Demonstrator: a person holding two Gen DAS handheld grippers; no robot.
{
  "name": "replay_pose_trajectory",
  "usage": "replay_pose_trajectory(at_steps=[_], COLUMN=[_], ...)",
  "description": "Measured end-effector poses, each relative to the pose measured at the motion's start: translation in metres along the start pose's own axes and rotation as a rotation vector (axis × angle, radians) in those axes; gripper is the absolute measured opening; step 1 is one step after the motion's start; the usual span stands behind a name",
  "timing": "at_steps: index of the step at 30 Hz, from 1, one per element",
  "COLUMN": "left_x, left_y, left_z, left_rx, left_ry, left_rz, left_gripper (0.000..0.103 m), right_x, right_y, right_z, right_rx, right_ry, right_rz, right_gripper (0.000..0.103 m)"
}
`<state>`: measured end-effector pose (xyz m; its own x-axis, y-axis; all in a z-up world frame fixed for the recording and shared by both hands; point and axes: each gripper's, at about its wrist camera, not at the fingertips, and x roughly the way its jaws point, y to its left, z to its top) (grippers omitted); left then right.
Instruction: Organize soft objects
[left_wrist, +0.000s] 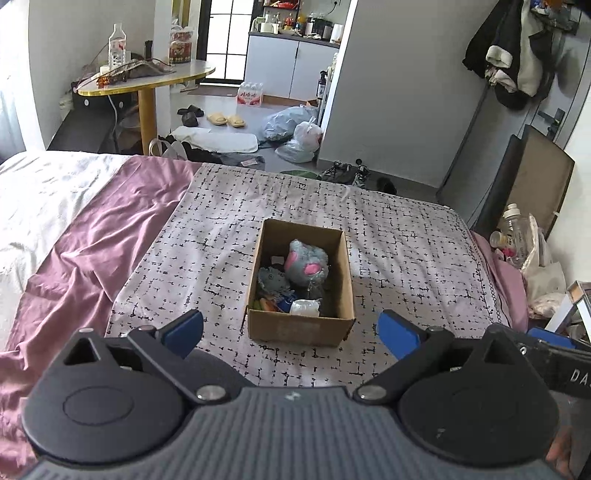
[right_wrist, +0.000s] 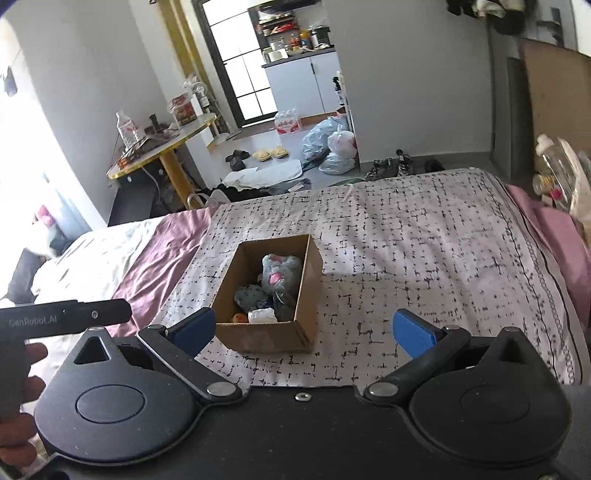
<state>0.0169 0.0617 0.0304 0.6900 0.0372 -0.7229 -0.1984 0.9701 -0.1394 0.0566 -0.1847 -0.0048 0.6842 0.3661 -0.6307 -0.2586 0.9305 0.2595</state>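
Observation:
An open cardboard box (left_wrist: 301, 326) stands on the patterned cloth on the bed; it also shows in the right wrist view (right_wrist: 266, 336). Inside lie a grey and pink plush (left_wrist: 306, 262) (right_wrist: 279, 271), a smaller grey plush (left_wrist: 273, 280) (right_wrist: 251, 295), a white wrapped item (left_wrist: 304, 307) (right_wrist: 262, 315) and other small things. My left gripper (left_wrist: 291, 332) is open and empty, just in front of the box. My right gripper (right_wrist: 304, 330) is open and empty, with the box by its left finger.
The black-and-white patterned cloth (left_wrist: 406, 251) covers the bed beside a mauve sheet (left_wrist: 92, 229). A round table (left_wrist: 147, 79) stands beyond the bed. Bags (left_wrist: 295, 129) and slippers lie on the floor. A bag of bottles (left_wrist: 524, 243) sits by the bed's right edge.

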Motion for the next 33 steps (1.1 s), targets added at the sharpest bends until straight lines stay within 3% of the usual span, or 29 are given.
replay_pose_trajectory(at_steps=[18, 33], left_x=[-0.031, -0.04], left_y=[-0.02, -0.024], left_z=[-0.02, -0.027], left_rx=[0.065, 0.101], left_ry=[-0.015, -0.032], left_rz=[0.008, 0.008], left_gripper=[0.101, 0.101], right_x=[-0.045, -0.048], right_y=[-0.014, -0.012], right_z=[-0.013, -0.015], right_rx=[-0.032, -0.038], right_ry=[-0.045, -0.046], right_rz=[-0.032, -0.032], right_gripper=[0.103, 0.103])
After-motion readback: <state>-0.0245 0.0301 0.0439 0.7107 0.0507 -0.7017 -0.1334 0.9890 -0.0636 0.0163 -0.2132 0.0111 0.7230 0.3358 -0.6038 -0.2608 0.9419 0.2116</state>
